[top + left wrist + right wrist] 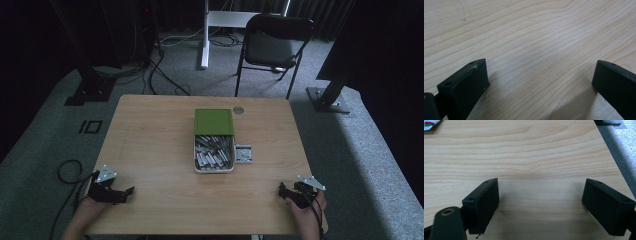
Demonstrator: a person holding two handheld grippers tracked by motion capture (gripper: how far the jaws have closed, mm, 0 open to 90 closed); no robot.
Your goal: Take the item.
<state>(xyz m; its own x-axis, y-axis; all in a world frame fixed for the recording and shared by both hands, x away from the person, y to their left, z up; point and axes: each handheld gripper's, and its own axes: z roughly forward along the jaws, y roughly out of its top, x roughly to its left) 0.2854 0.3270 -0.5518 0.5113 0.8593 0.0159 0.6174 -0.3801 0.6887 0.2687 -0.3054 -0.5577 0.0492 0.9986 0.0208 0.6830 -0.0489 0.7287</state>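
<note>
A white box (214, 153) of small packets lies mid-table, its green lid (214, 122) slid halfway back.

The left gripper (129, 190) rests low at the near left of the high view, its jaws spread wide and empty; the left hand (87, 207) grips it from behind. The right gripper (281, 189) sits at the near right, jaws likewise apart, the right hand (306, 212) behind it

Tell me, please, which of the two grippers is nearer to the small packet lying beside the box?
The right gripper: the small packet lies against the right side of the white box, while the left gripper rests near the table's opposite corner.
</note>
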